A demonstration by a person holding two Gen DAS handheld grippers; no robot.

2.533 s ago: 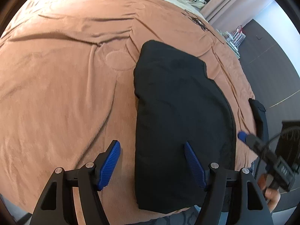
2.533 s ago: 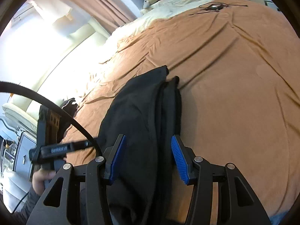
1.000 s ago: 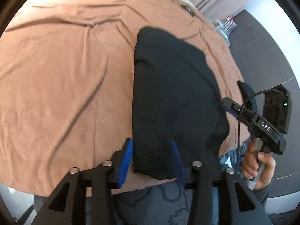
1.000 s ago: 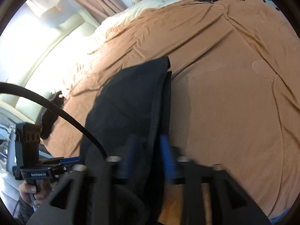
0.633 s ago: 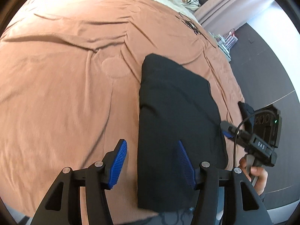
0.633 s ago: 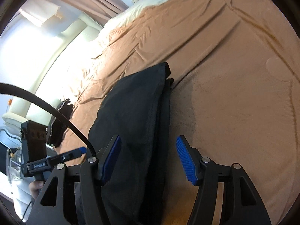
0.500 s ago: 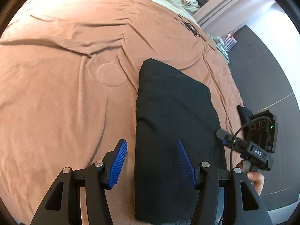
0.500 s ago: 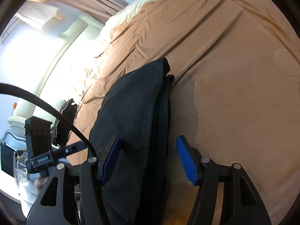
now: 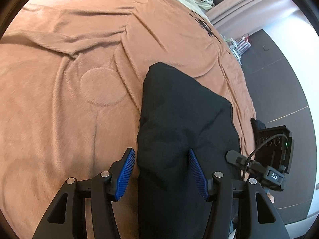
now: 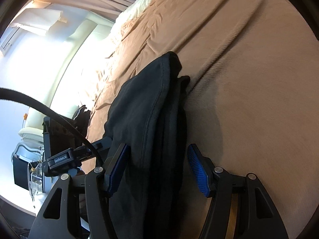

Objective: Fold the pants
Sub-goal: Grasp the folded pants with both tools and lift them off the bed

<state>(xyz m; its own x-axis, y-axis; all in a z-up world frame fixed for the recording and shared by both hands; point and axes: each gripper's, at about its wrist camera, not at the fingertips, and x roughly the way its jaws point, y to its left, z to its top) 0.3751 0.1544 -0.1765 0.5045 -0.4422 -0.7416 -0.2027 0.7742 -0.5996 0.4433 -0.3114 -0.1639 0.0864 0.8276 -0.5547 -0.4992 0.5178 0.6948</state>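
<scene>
My left tongs and right tongs have let go: a second ago both were pinched narrow on the near hem of the pants, and now both stand wide astride it, pads clear of the cloth. Beyond them the pants lie folded on the brown bedspread, so I judge this fold set down.

The folded black cloth pants run off the bottom edge in both wrist views, so their near end is unseen. The dark tangled object on the brown blanket-covered bed is too small to identify.
</scene>
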